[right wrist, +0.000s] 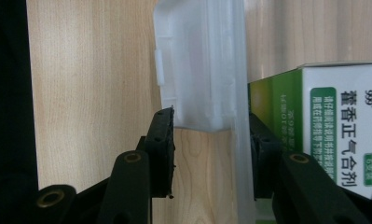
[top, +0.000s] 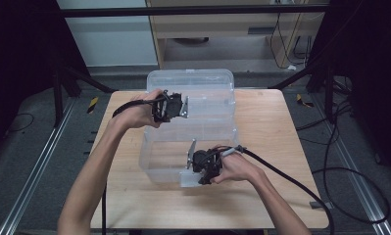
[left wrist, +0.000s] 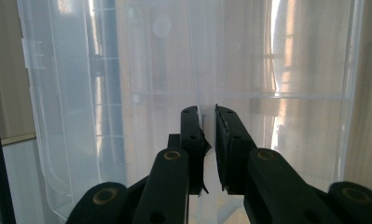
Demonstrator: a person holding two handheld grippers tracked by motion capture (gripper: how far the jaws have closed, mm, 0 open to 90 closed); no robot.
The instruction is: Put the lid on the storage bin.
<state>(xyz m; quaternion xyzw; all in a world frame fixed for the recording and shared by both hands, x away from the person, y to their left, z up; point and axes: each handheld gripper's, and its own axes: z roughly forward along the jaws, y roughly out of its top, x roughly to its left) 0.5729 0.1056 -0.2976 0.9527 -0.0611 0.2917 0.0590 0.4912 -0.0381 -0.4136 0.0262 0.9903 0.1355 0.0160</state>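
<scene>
A clear plastic storage box (top: pixel 156 156) stands on the wooden table (top: pixel 266 196), its clear lid (top: pixel 190 81) raised at the back. My left gripper (top: pixel 187 107) reaches in from the left. In the left gripper view its jaws (left wrist: pixel 208 114) are shut on a thin clear edge of the lid (left wrist: pixel 141 70). My right gripper (top: pixel 195 176) straddles the box's front wall. Its jaws (right wrist: pixel 210 115) pinch the frosted latch flap (right wrist: pixel 197 65) and the wall, one jaw outside and one inside. A white and green medicine carton (right wrist: pixel 342 126) lies inside the box beside the inner jaw.
Black cables (top: pixel 281 171) trail from both grippers across the table and off its near edge. Dark frame poles (top: pixel 61 88) stand at both sides behind the table. Bare wood lies left and right of the box. More cables (top: pixel 350 161) loop on the floor at the right.
</scene>
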